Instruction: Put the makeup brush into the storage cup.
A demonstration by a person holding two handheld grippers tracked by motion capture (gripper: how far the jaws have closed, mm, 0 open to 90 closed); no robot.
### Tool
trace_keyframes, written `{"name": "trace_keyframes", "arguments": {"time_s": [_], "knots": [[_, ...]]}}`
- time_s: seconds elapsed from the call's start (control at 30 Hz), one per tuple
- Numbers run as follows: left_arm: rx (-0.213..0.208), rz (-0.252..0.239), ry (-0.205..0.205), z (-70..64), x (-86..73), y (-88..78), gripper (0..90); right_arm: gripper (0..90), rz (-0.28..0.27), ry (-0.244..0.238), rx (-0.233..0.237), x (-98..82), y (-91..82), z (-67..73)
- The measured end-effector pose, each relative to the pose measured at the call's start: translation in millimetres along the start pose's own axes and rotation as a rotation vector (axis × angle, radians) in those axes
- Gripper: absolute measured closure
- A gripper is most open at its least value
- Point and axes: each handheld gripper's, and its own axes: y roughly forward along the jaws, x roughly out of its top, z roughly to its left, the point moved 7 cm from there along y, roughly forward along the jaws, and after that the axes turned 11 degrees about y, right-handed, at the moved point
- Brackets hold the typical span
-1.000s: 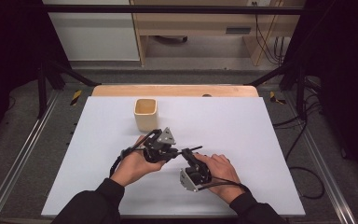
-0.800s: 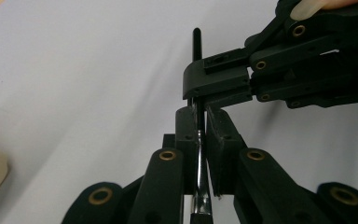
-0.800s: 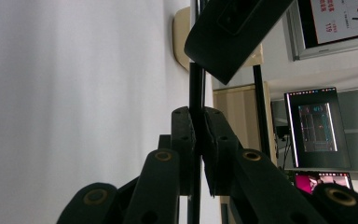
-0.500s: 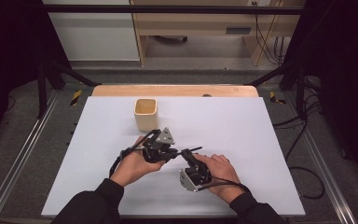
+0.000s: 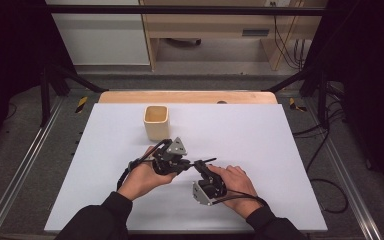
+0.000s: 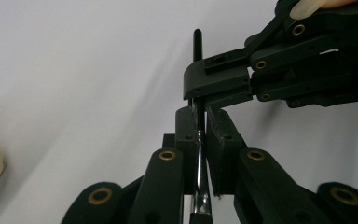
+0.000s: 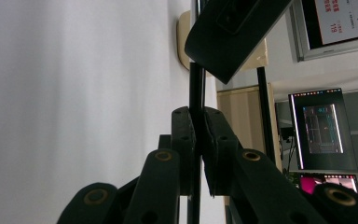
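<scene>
The right hand-held gripper point(image 5: 198, 166) is clamped on the black end of a thin pen point(image 5: 205, 162). The left hand-held gripper point(image 5: 186, 164) is clamped on the same pen's silvery part point(image 6: 200, 163), jaws touching the right one's. Beyond them on the white counter point(image 5: 260, 130) stands a beige cup point(image 5: 156, 122).

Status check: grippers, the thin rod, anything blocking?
Left gripper and right gripper both shut on thin black rod. Beige cup stands apart. Nothing blocking.

Beige square cup point(image 5: 156, 122) upright on white table point(image 5: 260, 135), monitor point(image 7: 321, 128) beyond, wooden furniture point(image 5: 215, 30) behind
</scene>
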Motion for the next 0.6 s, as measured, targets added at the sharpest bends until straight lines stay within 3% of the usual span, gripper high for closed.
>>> {"name": "trace_keyframes", "arguments": {"time_s": [0.17,0.3,0.5,0.6], "knots": [[0.026,-0.045,-0.001,2.7,2.3,-4.1,78.6,83.8,0.004,-0.003,0.007,-1.0,-0.2,-3.1],[0.052,-0.113,-0.009,5.7,6.2,-13.5,70.5,83.8,0.018,0.017,0.006,-5.0,-0.7,-3.5],[0.135,-0.217,0.005,13.2,10.3,-29.4,54.4,83.8,0.025,0.035,0.008,-10.4,-1.0,-3.2],[0.162,-0.278,0.005,15.6,12.3,-38.0,52.6,83.7,0.028,0.065,0.003,-12.0,-1.8,-3.4]]}}
